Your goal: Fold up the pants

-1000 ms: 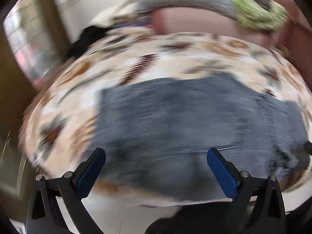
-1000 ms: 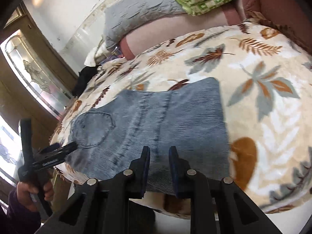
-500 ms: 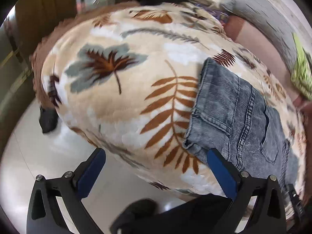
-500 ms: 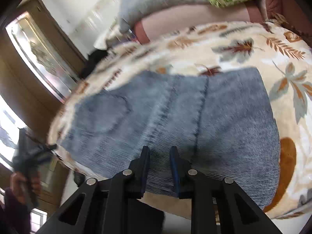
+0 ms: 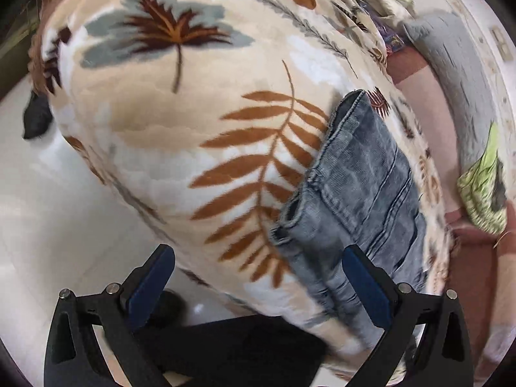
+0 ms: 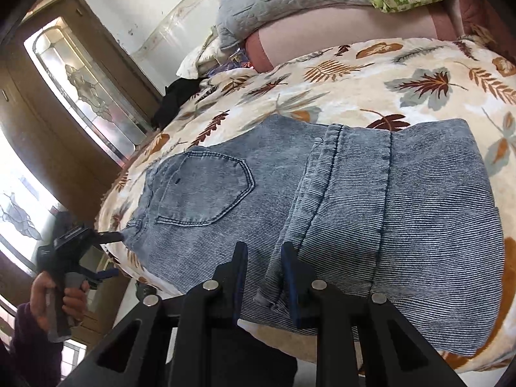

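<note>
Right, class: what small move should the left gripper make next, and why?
Probably slide the left gripper sideways onto the jeans' end and close. Its fingers stand open, and only one overlaps the denim.

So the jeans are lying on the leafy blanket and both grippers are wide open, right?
Not quite. The jeans do lie on the leafy blanket, but only the left gripper is wide open. The right wrist view shows the right gripper nearly closed, its jaws only a narrow gap apart over the jeans' near edge.
</note>
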Tool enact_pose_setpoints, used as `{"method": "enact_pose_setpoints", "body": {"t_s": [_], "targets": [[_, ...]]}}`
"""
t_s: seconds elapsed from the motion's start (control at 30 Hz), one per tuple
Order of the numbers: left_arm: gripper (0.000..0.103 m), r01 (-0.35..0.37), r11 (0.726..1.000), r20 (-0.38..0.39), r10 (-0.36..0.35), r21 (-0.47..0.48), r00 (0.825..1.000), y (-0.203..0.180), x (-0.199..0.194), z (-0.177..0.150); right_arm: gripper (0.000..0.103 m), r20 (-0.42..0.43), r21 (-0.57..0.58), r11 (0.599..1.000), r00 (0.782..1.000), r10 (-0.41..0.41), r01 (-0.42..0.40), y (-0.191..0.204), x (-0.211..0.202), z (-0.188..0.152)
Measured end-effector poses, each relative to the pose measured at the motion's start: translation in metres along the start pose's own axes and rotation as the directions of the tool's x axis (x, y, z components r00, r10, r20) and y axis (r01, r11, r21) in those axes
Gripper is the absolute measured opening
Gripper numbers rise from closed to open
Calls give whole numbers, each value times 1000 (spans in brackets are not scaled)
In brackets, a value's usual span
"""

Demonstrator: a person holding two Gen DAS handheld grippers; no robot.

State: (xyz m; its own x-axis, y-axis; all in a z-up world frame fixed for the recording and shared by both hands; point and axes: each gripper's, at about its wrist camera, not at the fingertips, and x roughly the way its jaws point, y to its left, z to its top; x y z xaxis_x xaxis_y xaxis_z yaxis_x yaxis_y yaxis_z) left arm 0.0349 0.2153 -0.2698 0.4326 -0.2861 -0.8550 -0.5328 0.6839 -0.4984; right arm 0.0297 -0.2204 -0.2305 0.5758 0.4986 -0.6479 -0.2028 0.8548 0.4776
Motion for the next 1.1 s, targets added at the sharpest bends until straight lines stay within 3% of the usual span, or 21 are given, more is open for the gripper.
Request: {"method": "enact_pose_setpoints", "body": {"t_s": [0.4,0.87,0.93,1.03,1.1], "targets": [[103,120,980,-88,-135,-158,987,-6,32,1,24,-7,39,999,1000,31,-30,-6,-3,2],[97,236,956,15,-237,-174,971,-24,30,14,23,-8,19,999,1000,27,-27,-1,-3,1],[92,230,957,21,-230,-174,973,-22,29,13,23,-9,16,1000,1000,25,-25,-1,-3,1],[75,217,963,32,-214,-157,976,-15,21,9,24,-12,12,1000,1000,24,-24,-1,-2,1],[69,202,967,32,-200,-153,979,-12,20,8,24,-10,10,1000,1000,23,-23,-1,-2,1]]}}
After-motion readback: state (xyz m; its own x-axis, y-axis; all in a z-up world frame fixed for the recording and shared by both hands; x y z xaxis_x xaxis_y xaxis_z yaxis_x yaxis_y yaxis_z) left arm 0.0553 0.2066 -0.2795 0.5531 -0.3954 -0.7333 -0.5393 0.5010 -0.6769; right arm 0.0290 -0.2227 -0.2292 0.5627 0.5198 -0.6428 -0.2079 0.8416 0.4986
